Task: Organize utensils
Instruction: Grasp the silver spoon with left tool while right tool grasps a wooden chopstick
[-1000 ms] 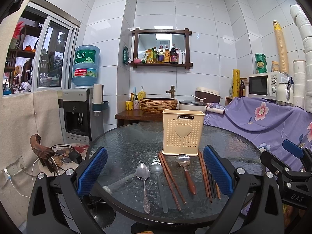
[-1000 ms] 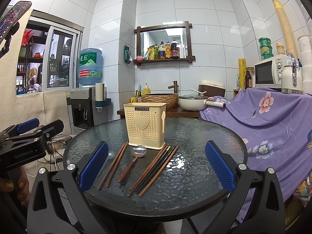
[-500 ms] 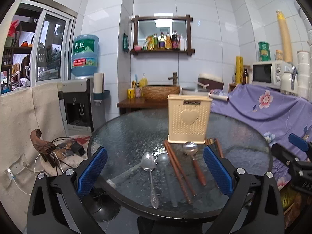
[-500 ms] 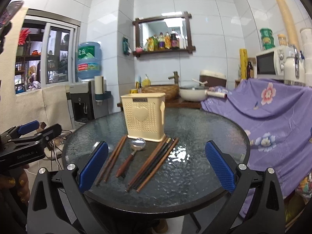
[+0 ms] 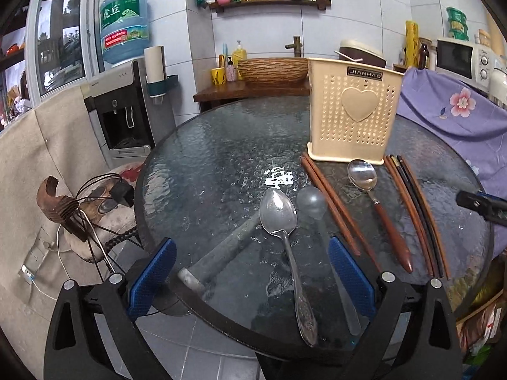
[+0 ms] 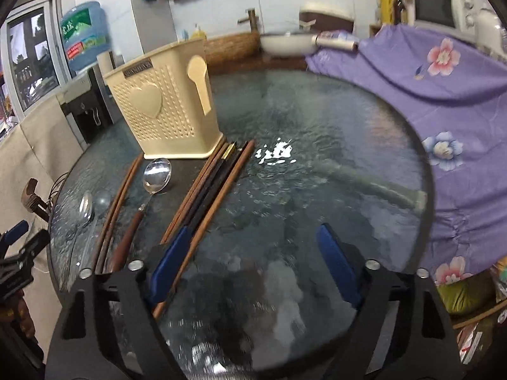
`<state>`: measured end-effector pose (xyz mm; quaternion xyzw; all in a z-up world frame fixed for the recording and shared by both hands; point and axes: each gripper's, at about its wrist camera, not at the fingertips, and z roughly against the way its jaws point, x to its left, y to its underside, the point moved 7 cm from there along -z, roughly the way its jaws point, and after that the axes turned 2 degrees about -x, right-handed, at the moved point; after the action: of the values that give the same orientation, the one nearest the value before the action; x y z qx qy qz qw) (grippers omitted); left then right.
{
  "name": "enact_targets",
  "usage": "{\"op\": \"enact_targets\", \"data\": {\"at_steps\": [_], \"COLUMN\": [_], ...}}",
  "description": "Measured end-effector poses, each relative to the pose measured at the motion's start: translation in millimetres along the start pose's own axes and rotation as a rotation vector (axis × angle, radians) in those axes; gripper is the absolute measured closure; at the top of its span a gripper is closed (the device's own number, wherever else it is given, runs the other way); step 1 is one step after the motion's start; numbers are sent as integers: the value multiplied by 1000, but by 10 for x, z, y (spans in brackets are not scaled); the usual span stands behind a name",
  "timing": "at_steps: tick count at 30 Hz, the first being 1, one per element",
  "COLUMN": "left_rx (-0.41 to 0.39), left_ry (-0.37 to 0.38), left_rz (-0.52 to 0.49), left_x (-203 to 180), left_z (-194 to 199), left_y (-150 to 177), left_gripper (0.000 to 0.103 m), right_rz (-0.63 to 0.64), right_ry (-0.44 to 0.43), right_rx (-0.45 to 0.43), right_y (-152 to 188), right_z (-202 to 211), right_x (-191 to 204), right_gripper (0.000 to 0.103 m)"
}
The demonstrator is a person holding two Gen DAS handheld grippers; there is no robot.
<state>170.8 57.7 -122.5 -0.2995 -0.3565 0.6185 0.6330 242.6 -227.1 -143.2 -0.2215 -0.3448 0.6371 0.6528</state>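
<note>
Right claw (image 6: 253, 262) closing empty, holder's (image 6: 164, 110) spoon-embossed side visible there only

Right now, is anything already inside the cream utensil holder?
Cannot tell. The cream utensil holder shows only its perforated walls; no handle sticks up above its rim, and its inside is hidden. Spoons and chopsticks lie on the glass table.

Left wrist view: I look from the near left edge of the round glass worktop (image 5: 202, 171), tilted down, facing the tiled back wall.
Right wrist view: I sit close over the worktop's near right part, tilted down more steeply, blurred.
Shared: both views catch the cream utensil holder (image 5: 351, 110), the wooden-handled spoon (image 6: 149, 190) and the dark chopsticks (image 6: 215, 183).
</note>
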Motion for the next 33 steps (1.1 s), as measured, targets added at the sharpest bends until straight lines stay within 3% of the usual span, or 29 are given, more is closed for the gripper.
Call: {"op": "enact_targets", "data": {"at_steps": [5, 12, 14, 19, 22, 26, 33], "left_rx": [28, 67, 78, 93, 109, 145, 192], "left_ry": [-14, -10, -11, -11, -4, 14, 23], "left_rz": [-27, -27, -32, -48, -48, -22, -49], "left_x": [31, 36, 25, -14, -34, -48, -150], "left_z": [-183, -355, -381, -413, -446, -534, -697], "left_y": [-125, -139, -127, -133, -124, -109, -106], "left_gripper": [13, 13, 13, 13, 16, 27, 30], "right_rz": [68, 73, 76, 71, 54, 2, 48], "right_ry": [46, 40, 44, 40, 13, -24, -37], "right_rx": [94, 145, 155, 174, 203, 225, 252], "right_y": [-161, -251, -287, -341, -414, -540, -669], "right_z": [-424, -630, -645, -650, -706, -842, -1004], "right_x": [113, 160, 143, 16, -4, -13, 144], "right_gripper": [51, 53, 61, 67, 69, 79, 81]}}
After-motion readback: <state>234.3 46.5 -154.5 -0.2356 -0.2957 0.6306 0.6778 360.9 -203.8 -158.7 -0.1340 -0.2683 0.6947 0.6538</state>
